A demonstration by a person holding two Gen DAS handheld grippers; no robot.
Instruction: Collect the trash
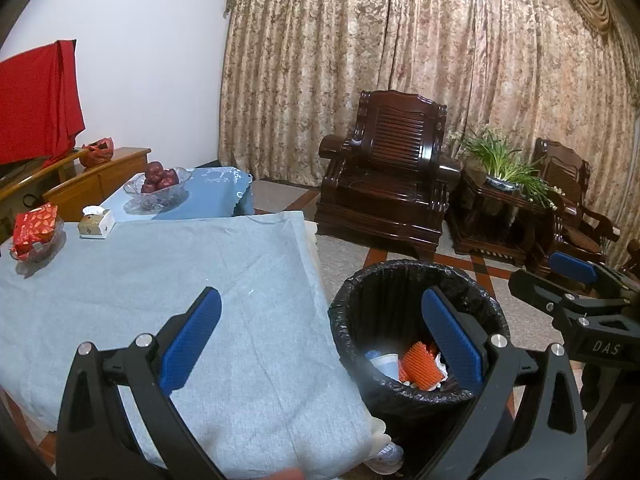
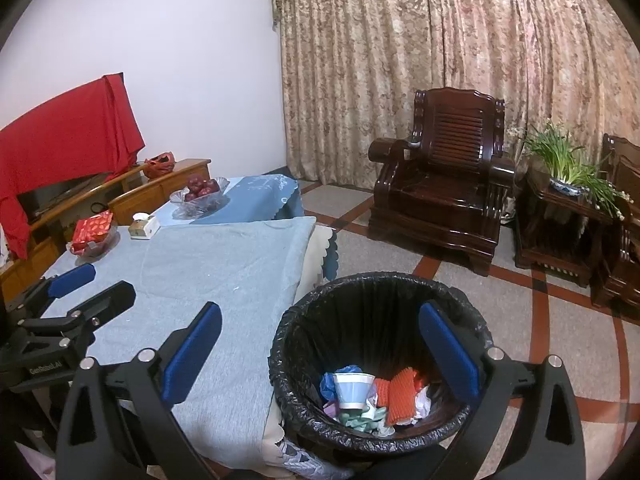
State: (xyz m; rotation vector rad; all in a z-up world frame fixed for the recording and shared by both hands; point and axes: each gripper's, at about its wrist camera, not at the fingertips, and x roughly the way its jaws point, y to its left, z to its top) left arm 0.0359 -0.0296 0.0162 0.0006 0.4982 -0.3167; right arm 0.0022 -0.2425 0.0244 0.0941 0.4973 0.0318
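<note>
Both grippers (image 1: pixel 320 316) (image 2: pixel 320 332) spread, empty; bin (image 2: pixel 304 304) beside table edge (image 2: pixel 298 264).

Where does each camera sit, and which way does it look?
Left wrist: sits on the left gripper, open, over the table edge; the right gripper shows at right.
Right wrist: sits on the right gripper, open, above the trash bin; the left gripper shows at left.
Shared: table, bin, armchair, curtain.
</note>
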